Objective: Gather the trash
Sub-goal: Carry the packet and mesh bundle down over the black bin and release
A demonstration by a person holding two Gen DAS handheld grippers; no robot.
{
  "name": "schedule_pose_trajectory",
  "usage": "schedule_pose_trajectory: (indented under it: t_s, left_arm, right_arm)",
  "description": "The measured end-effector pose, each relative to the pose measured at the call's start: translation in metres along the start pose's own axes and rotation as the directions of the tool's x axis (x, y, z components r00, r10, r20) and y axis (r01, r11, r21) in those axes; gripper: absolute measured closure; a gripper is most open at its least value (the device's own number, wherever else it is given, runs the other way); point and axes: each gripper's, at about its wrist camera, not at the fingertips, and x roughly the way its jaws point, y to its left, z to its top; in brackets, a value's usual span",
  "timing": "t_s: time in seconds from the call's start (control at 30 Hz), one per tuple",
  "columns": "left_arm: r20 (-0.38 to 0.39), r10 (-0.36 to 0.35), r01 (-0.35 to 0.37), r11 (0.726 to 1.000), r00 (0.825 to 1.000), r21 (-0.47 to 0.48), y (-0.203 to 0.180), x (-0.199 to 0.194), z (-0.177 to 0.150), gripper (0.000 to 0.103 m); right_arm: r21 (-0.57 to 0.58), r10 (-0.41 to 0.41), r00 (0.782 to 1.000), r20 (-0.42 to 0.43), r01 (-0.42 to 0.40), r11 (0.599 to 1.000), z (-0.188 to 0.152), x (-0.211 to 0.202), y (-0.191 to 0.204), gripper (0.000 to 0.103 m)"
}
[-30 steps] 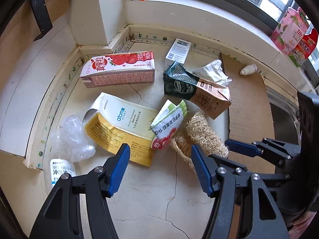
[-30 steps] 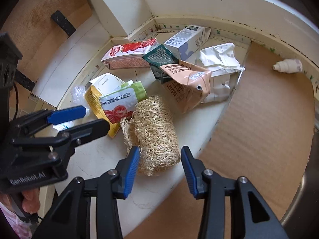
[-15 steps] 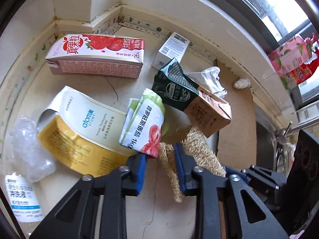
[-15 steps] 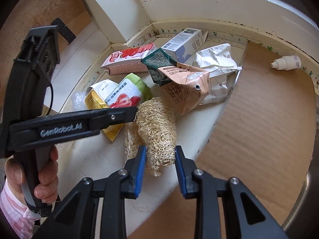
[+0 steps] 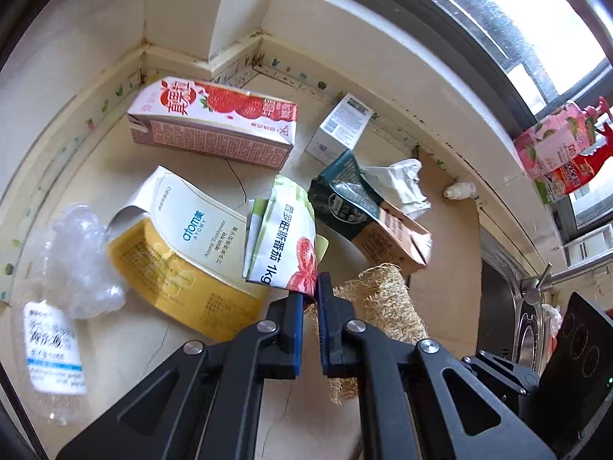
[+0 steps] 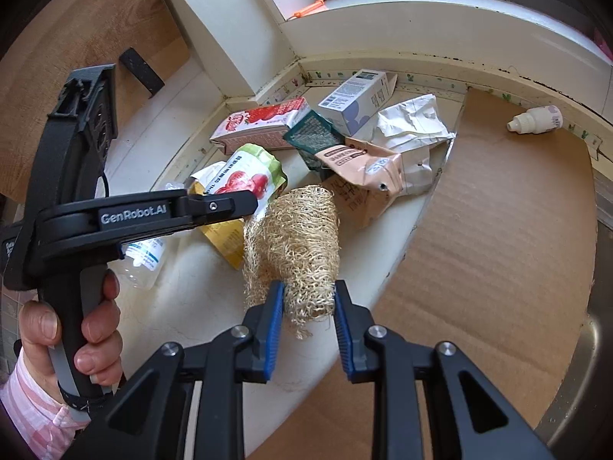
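- The left tongs [image 5: 311, 299] are pinched shut on the lower corner of a soft green-and-white plastic tomato bag with a red tomato print [image 5: 281, 237]. The bag hangs just above a cream stone table [image 5: 126, 349] in a window corner, over the rest of the litter.
- The right tongs [image 6: 308, 308] are closing on the near end of a pale tan, fibrous loofah sponge [image 6: 297, 241], which stands tilted up off the table. The blue pads sit against its frayed edge, narrow but not fully shut.
- Risk: the left grip takes only a thin corner of slippery film. A quick lift could pull the bag free and drop it back among the cartons.
- Risk: the loofah is springy and loose-fibred. A bite on the fringe alone may tear strands out or let the sponge swing and fall.
- Risk: the two tongs work close together, with the bag just beside the loofah. Lifting in different directions could knock one against the other.
- Still lying on the table: a red strawberry-print drink carton [image 5: 214, 122], a flattened yellow-and-white toothpaste box [image 5: 180, 245], a crumpled clear plastic bottle [image 5: 57, 326], a dark green and pink crushed carton [image 5: 367, 218] and a small white box [image 5: 341, 130].
- No bin shows in either view, so where the load goes cannot be told.
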Motion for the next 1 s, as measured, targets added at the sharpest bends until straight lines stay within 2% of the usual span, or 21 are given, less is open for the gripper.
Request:
schedule_pose_trajectory:
  t_s: [0.2, 0.33, 0.43, 0.67, 0.87, 1.0]
  left_arm:
    - [0.054, -0.031, 0.029, 0.999, 0.998, 0.040, -0.009, -0.058, -0.024, 0.099]
    - [0.084, -0.083, 0.077, 0.994, 0.993, 0.072, -0.018, -0.102, -0.054, 0.099]
    - [0.104, -0.122, 0.108, 0.986, 0.987, 0.129, -0.029, -0.135, -0.085, 0.099]
    - [0.116, -0.180, 0.146, 0.955, 0.977, 0.257, -0.033, -0.209, -0.182, 0.099]
    - [0.090, -0.201, 0.168, 0.943, 0.975, 0.287, -0.005, -0.251, -0.271, 0.099]
    - [0.046, -0.196, 0.175, 0.941, 0.980, 0.289, 0.021, -0.261, -0.322, 0.099]
  right_arm:
    - [-0.024, -0.002, 0.999, 0.039, 0.003, 1.000, -0.017, -0.032, 0.020, 0.078]
    - [-0.037, -0.028, 0.996, 0.088, 0.032, 0.999, -0.039, -0.069, 0.041, 0.078]
    - [-0.033, -0.054, 0.989, 0.134, 0.059, 0.998, -0.065, -0.102, 0.059, 0.078]
    - [-0.013, -0.138, 0.967, 0.213, 0.144, 0.989, -0.153, -0.169, 0.114, 0.078]
    - [-0.005, -0.194, 0.954, 0.228, 0.201, 0.980, -0.235, -0.185, 0.160, 0.078]
    - [0.027, -0.205, 0.956, 0.212, 0.204, 0.979, -0.287, -0.184, 0.179, 0.078]
